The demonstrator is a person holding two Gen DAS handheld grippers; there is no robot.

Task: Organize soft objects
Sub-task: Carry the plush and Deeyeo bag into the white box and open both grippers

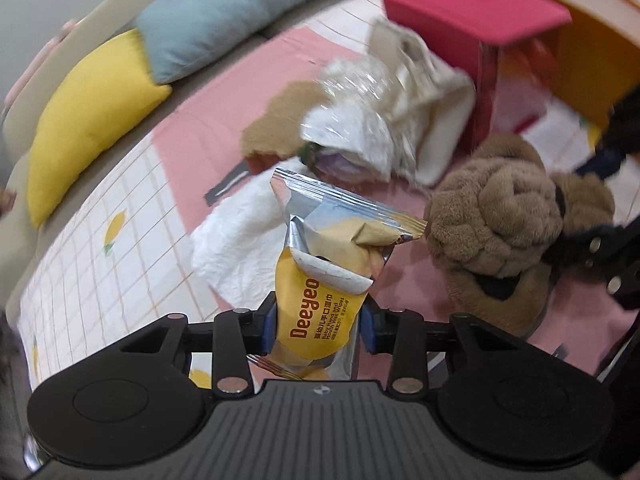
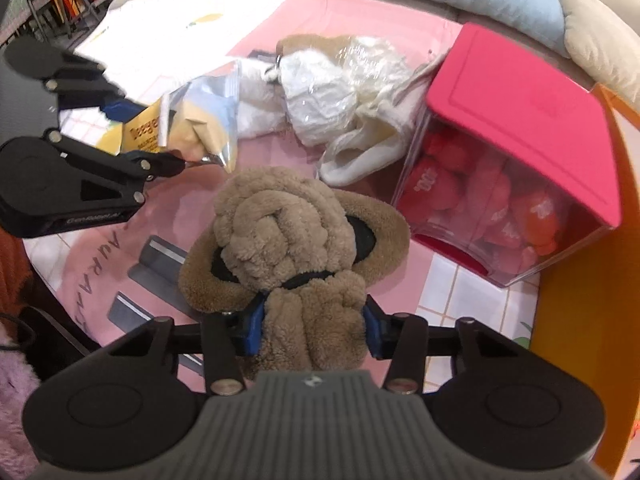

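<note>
**Both claws loaded**

The left claw [image 1: 318,326] grips a yellow Deeyeo wet-wipes pack [image 1: 324,280], raised above the pink mat [image 1: 208,136]. The right claw [image 2: 312,330] clamps a brown plush earmuff [image 2: 296,236] beside the red-lidded clear box [image 2: 516,120].

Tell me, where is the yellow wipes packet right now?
The wipes packet is pinched in the left gripper, above a white cloth, left of the brown plush.
</note>
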